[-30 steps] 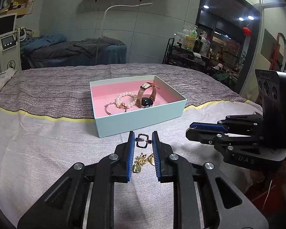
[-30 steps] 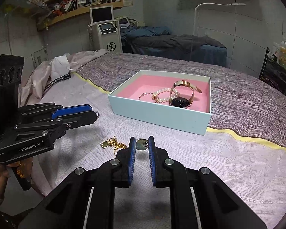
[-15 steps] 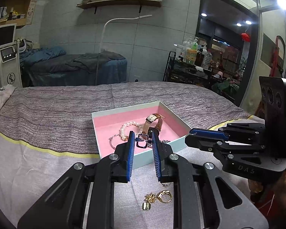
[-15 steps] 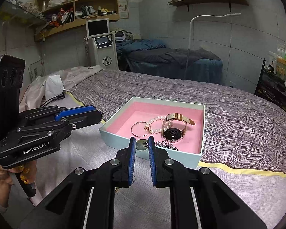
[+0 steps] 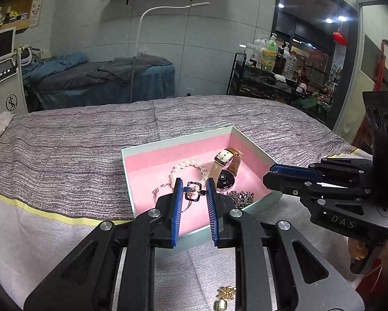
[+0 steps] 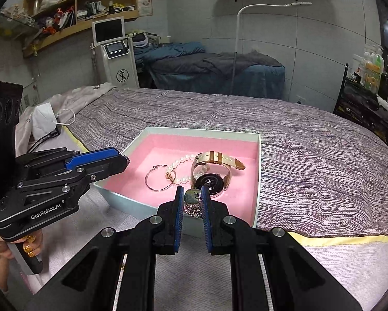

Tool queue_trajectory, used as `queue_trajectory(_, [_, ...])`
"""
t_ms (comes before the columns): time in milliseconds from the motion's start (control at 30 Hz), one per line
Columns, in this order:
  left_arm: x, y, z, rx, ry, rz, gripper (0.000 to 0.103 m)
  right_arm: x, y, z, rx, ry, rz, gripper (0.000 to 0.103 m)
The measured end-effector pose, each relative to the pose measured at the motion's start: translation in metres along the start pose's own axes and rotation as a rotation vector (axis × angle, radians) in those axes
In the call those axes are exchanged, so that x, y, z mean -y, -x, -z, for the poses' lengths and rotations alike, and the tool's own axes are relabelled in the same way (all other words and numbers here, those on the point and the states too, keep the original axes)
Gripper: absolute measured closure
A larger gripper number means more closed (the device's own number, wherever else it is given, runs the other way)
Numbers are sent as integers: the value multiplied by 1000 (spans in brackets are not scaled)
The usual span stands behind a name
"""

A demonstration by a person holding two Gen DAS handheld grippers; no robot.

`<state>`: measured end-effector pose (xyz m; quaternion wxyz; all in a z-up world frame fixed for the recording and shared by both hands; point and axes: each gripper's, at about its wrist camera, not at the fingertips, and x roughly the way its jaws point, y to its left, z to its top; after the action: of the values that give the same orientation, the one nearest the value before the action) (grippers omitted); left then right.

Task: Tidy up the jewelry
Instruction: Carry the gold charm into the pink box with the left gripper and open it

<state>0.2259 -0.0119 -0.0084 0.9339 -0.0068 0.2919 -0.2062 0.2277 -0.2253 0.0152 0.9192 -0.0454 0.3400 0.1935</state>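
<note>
Both grippers now sit over the pink-lined box (image 5: 251, 147) at frame centre, off the bedspread (image 6: 310, 140). Left gripper (image 5: 193, 189) jaws narrow, pinching a dark rectangular earring (image 5: 192, 191); right gripper (image 6: 192, 196) jaws narrow, pinching a greenish stone earring (image 6: 192, 196). Watch (image 6: 210, 178), pearl bracelet (image 6: 183, 162) lie inside the box.

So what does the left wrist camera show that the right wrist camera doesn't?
Only the left wrist view shows the gold jewelry lying on the bedspread and the dark rectangular piece in the left hand-held gripper. Only the right wrist view shows the white face mask and the small stone piece in the right hand-held gripper. Both show the pink-lined box, pearl bracelet and watch.
</note>
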Motion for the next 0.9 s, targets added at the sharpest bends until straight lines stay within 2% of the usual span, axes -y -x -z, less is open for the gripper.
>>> queue_trajectory(500, [-2,-38,0,-64,-6,-11,84,5,-18,6,-37,48,48,90])
queue_trajectory(800, [-2,-40,-9,-50,13,0,84,1,-21,5,-35,93,63,90])
queue_trajectory(867, [0,-40,-13,-48,8,0,83,0,-22,4,-34,96,62,84])
queue_trajectory(900, [1,-41,-14,-47,4,-2,80,0,-22,4,-32,98,63,80])
